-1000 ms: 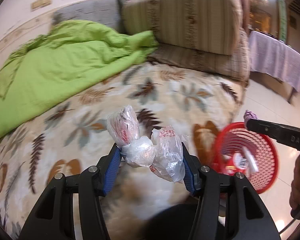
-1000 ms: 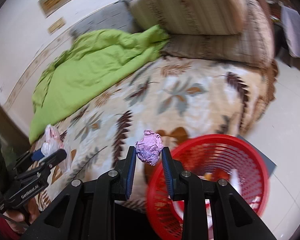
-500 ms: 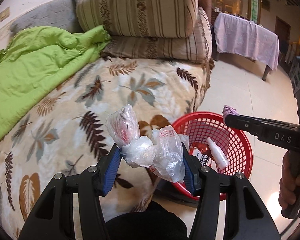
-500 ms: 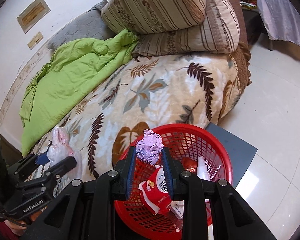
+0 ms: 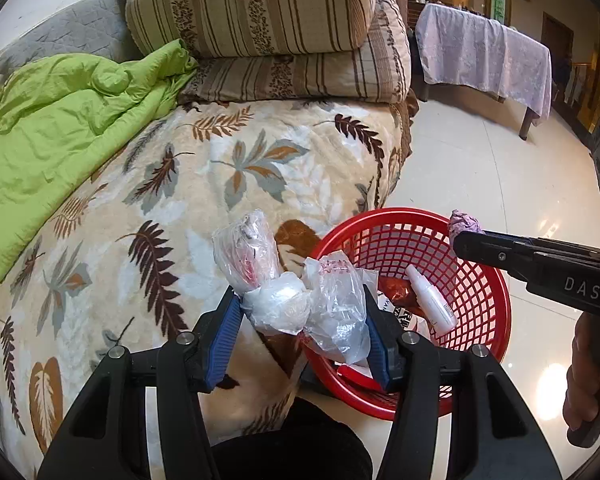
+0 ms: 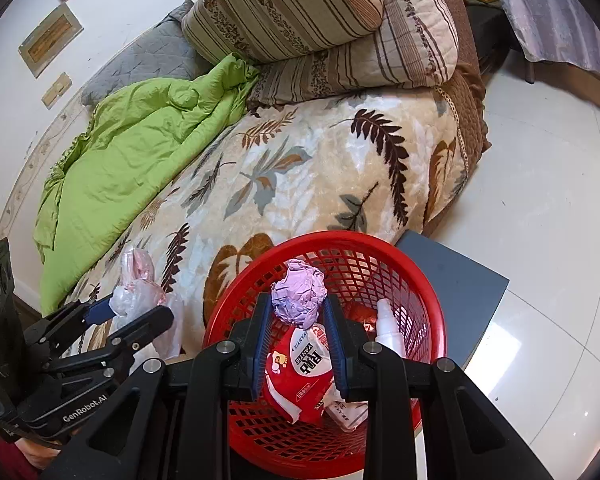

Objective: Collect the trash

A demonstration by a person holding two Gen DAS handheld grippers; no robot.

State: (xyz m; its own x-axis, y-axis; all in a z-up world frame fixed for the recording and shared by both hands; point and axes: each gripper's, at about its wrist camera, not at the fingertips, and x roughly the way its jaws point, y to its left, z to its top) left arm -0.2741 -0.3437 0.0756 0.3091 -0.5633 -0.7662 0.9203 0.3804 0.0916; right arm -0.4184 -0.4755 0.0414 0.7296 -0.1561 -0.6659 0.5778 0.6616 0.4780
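1. Since the earlier frames both tongs have swung away from the bed toward the red basket [image 6: 427,288]; a second ago the basket lay off to the side of the right tongs [image 6: 298,312], and now it sits directly below their tips, while in the left wrist view it has come up close on the right of the left tongs [image 5: 300,312].
2. The right tongs are clenched on one crumpled purple paper ball [image 6: 298,296], held between the blue pads just above the basket's open mouth.
3. The left tongs are clenched on a bunch of clear plastic bags [image 5: 292,288], which bulges up past the tips; it hangs over the edge of the leaf-print blanket [image 5: 180,184], just left of the basket rim, not yet over the opening.
4. Progress, as a judgement: well along. The basket already holds one red-and-white wrapper [image 6: 303,364], one white bottle [image 6: 387,320] and a scrap of something red behind them; a small white packet lies under the right tongs.
5. Left to do: two held items to drop, the paper ball first by the look of it, then the bags after a short shift right.
6. Count: two tongs, one basket, one paper ball, one bag bunch, two striped cushions [image 5: 260,8] stacked ahead of the left tongs, one green quilt [image 5: 60,128] to their left.
7. No other loose trash shows on the blanket.
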